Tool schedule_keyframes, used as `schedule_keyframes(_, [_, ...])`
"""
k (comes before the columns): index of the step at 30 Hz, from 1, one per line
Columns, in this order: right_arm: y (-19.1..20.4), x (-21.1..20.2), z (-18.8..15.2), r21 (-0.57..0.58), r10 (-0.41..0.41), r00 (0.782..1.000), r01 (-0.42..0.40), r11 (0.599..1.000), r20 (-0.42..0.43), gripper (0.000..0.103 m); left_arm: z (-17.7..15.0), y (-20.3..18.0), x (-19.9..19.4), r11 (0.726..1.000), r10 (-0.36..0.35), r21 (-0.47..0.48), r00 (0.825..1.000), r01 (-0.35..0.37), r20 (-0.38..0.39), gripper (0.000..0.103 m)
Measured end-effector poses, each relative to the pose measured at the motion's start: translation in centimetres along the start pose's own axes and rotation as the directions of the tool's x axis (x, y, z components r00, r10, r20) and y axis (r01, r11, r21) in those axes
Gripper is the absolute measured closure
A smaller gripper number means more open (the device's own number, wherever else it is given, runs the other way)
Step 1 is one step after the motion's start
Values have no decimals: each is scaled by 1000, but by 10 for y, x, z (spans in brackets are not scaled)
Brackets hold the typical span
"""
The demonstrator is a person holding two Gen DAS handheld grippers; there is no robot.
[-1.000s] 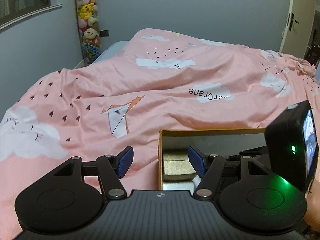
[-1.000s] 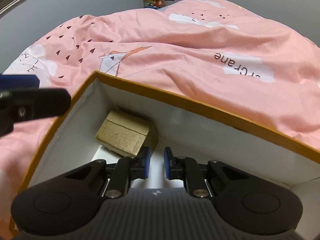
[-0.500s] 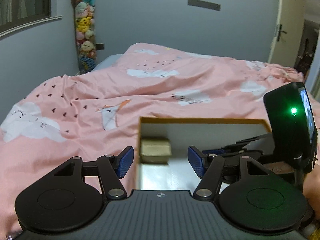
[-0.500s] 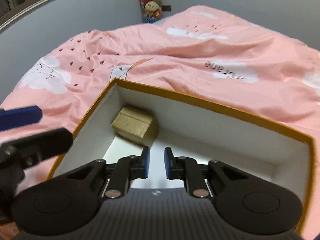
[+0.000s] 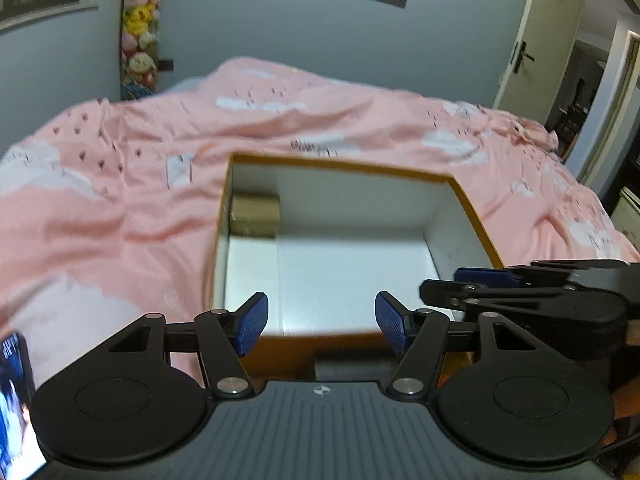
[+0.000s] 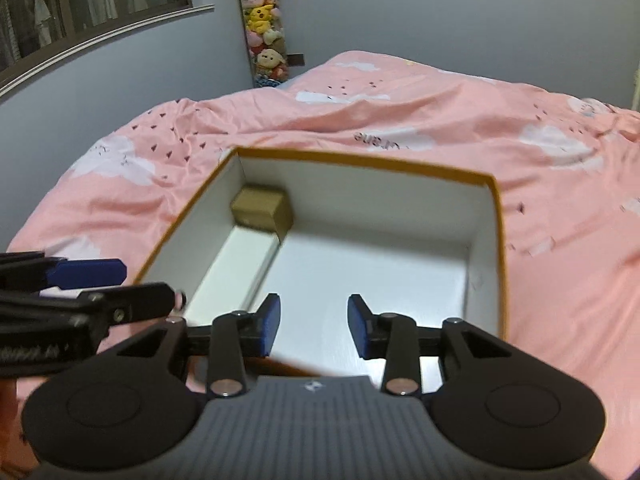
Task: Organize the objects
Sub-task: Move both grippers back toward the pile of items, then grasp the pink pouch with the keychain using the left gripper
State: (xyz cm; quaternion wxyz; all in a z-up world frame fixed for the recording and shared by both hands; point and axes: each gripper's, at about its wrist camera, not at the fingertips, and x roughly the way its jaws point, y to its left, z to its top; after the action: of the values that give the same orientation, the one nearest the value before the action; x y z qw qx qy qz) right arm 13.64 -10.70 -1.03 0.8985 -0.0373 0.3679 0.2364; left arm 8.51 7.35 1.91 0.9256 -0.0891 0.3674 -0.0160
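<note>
Showing only in left view: open door (image 5: pixel 532 52). Orange-rimmed, white-lined cardboard box (image 5: pixel 476 216) on the pink bed (image 5: pixel 120 208), gold carton (image 6: pixel 262 210) cornered; both hand-held grippers (image 5: pixel 320 322) (image 6: pixel 313 326) agape, empty.

A bedroom at home: my view takes in a bed (image 6: pixel 400 128) under pink quilt, plush toys (image 6: pixel 262 28) hanging upper centre.

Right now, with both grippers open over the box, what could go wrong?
The box sits on a soft, rumpled duvet, so a bump could tip or slide it. The left gripper and right gripper hover close together and might collide. Only a small gold box sits in one far corner.
</note>
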Motion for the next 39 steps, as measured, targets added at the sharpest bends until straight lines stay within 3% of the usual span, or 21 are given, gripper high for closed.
schedule_keyframes(5, [0,-18,-33,18,-9,1000,10,1000,-21,64,-18,3,0,997,-68,-34,994,66,-81,30])
schedule_keyframes(10, [-7,-24,-57,97,1,995,8,995,-97,64,-36,11,-3,990,-122,-84,982,111,-145,31])
schedule_keyframes(16, [-13,-32,-79,168,20,983,11,986,-182,56,-59,16,-11,986,-154,-99,965,136,-210,32])
schedule_keyframes(20, [-14,-31,-84,209,48,979,-6,978,-197,56,-69,19,-6,981,-169,-135,953,139,-251,32])
schedule_keyframes(28, [-6,-14,-78,184,98,974,-60,981,-205,57,-69,22,21,975,-167,-190,938,112,-304,32])
schedule_keyframes(33, [6,-2,-79,149,163,954,-128,980,-252,58,-74,21,20,987,-132,-133,923,90,-361,33])
schedule_keyframes(39, [14,-2,-81,107,209,933,-185,977,-292,58,-79,21,11,991,-133,-67,894,115,-427,34])
